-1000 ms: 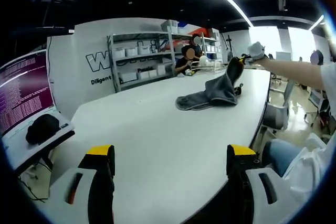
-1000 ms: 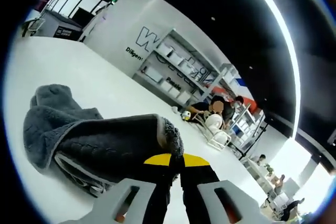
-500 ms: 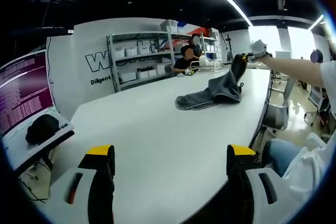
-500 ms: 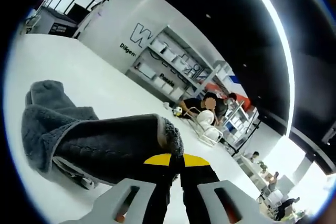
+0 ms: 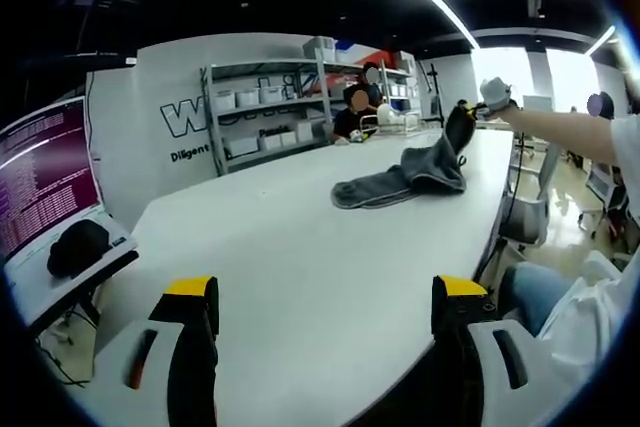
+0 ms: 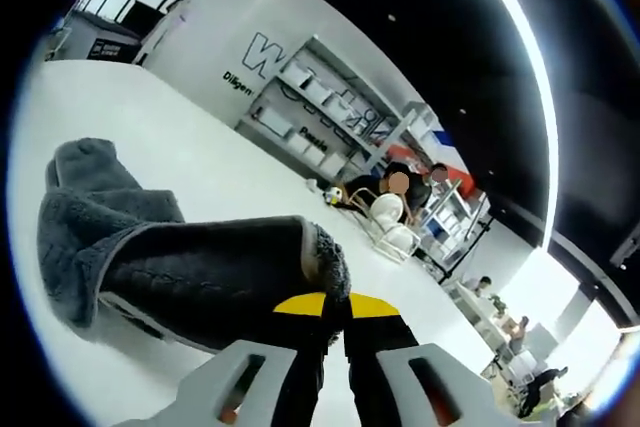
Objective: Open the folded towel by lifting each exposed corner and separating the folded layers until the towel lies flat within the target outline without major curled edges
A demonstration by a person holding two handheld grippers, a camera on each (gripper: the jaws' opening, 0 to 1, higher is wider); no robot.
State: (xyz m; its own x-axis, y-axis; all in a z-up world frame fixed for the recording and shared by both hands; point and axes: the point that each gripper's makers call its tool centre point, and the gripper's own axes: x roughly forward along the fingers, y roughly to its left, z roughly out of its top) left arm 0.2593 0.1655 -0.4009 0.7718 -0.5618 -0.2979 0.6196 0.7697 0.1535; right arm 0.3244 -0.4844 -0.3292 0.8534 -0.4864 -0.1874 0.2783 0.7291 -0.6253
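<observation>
Towel (image 6: 170, 267) corner sits pinched between the right gripper's (image 6: 334, 309) closed jaws, the rest draping ahead onto the table (image 6: 190, 162). Left gripper (image 5: 325, 292) hovers open, far from it.

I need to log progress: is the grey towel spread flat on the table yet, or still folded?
Still folded. The towel lies bunched in layers on the white table, one corner lifted by the right tongs, which are shut on it.

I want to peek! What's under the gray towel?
The white table lies under the towel. The right gripper lifts one corner. Anything between its folds is hidden.
</observation>
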